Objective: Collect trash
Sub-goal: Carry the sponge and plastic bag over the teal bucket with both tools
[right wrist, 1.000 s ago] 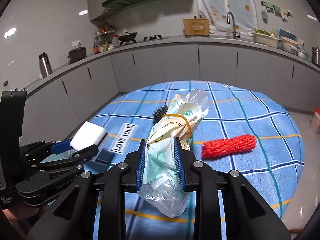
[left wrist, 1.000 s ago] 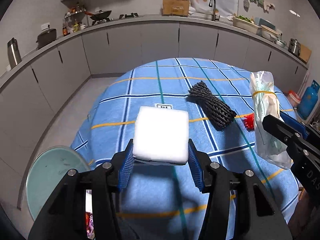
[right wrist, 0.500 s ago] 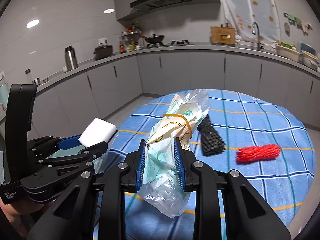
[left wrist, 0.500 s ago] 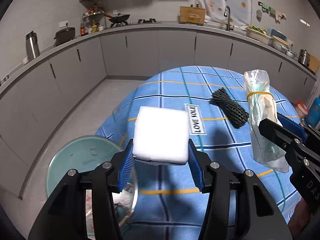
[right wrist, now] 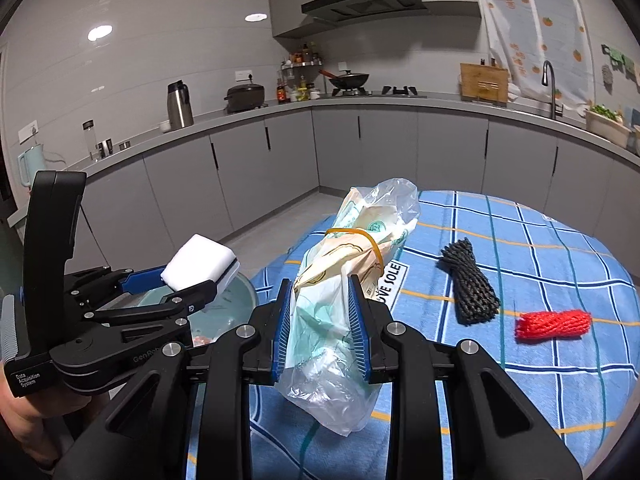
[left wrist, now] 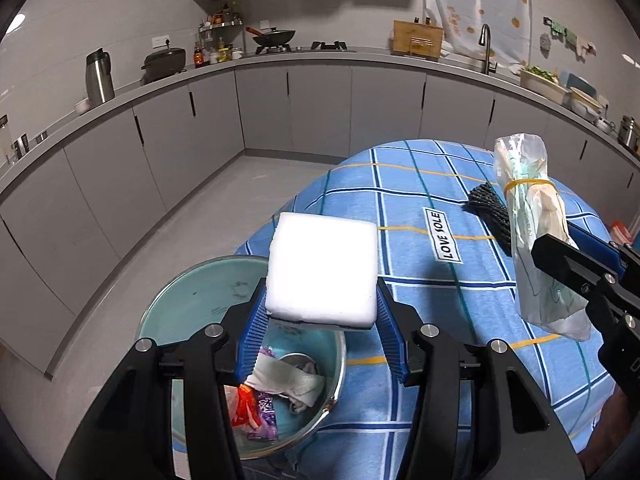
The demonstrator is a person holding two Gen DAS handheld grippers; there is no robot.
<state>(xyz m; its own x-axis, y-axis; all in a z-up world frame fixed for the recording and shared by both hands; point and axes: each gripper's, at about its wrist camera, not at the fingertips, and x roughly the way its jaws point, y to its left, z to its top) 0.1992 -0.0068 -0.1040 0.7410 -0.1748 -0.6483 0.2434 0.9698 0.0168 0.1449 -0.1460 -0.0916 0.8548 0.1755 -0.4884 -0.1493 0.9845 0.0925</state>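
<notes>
**Both claws loaded beside the bin**

Your left gripper [left wrist: 322, 320] is clamped on a white foam block [left wrist: 323, 270], directly above the teal trash bin [left wrist: 192, 300]. Your right gripper [right wrist: 320, 328] pinches a rubber-banded plastic bag bundle [right wrist: 340, 280]. Beyond it to the right, on the blue checked tablecloth [right wrist: 540, 368], lie a black net roll [right wrist: 470, 288] and a red net roll [right wrist: 554, 325].

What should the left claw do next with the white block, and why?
Probably ease a little farther left and open. The left claw grips the white foam block at the near rim of the trash bin, which already holds wrappers, so the block may not yet be fully above the opening.
</notes>
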